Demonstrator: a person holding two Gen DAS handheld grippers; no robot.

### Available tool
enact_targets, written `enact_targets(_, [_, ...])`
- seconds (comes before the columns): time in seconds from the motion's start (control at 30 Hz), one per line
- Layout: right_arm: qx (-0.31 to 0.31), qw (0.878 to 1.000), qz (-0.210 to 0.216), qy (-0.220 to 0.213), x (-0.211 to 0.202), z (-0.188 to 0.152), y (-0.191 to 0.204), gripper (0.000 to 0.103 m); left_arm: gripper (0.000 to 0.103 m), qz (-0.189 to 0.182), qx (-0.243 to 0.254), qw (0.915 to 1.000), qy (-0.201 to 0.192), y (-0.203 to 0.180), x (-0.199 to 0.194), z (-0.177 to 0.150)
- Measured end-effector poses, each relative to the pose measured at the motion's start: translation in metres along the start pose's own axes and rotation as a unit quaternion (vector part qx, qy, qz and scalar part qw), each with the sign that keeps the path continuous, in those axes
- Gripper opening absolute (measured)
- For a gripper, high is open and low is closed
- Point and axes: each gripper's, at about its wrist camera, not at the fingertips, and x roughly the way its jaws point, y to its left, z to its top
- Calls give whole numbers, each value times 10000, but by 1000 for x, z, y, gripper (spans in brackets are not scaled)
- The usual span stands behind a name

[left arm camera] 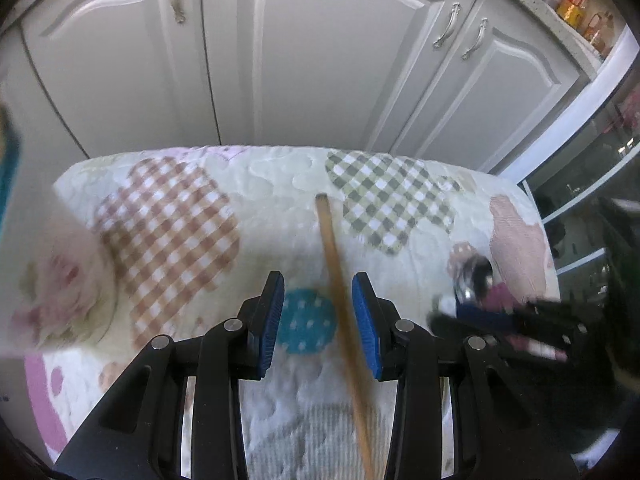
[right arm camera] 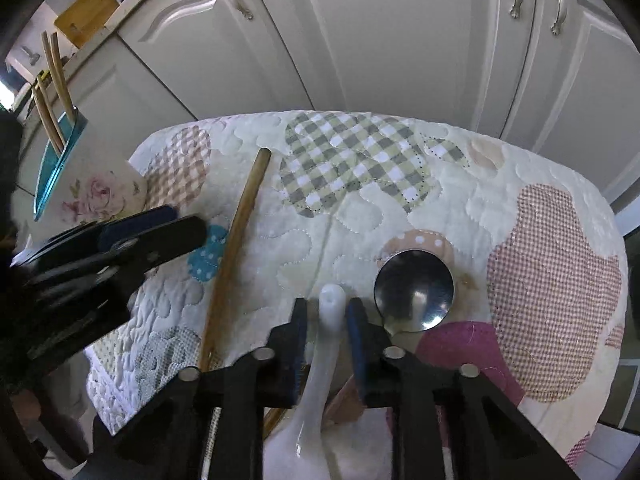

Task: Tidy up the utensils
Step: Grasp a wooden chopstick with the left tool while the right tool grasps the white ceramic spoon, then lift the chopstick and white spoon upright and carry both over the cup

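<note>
A long wooden utensil handle (left arm camera: 338,280) lies on the quilted table cover and passes between the blue pads of my left gripper (left arm camera: 318,310), which is open around it. It also shows in the right wrist view (right arm camera: 236,236). My right gripper (right arm camera: 327,324) has its jaws narrowly apart around a white ladle handle (right arm camera: 326,344); I cannot tell whether they pinch it. A steel ladle bowl (right arm camera: 414,290) lies just right of that gripper and shows in the left wrist view (left arm camera: 474,278). A floral utensil holder (right arm camera: 94,184) at the left holds wooden utensils (right arm camera: 54,92).
The patchwork quilt cover (right arm camera: 520,200) drapes a small round table in front of white cabinet doors (left arm camera: 320,60). Jars (left arm camera: 572,4) stand on the counter at the upper right. A wooden board (right arm camera: 96,4) sits on the counter at the upper left.
</note>
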Motion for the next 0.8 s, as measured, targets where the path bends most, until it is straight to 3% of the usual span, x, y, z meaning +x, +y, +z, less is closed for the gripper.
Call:
enact_targets(0.13, [63,9998,169,27,-7,-6,-12,12,34,48,-6,10000,62,-4,19,16])
enact_targets(0.23, [101,9995,295,-20,-17,-11,-18,11,8,116,54,9997,193,-7,34,24])
enact_targets(0.37, [94,9990,424,-90,-34,-18,-21,11,7,-109,-46,9996,243,-3,32,21])
enact_targets(0.6, [-64,9977,575,-347,-76,-34,-13,10,7,-574,-151,9982,-126,23,-35,-8])
enact_targets(0.8, [-406,9960,555,-563,-104,-43,14,8,7,-733,-182,9958,-516,37,-94,-31])
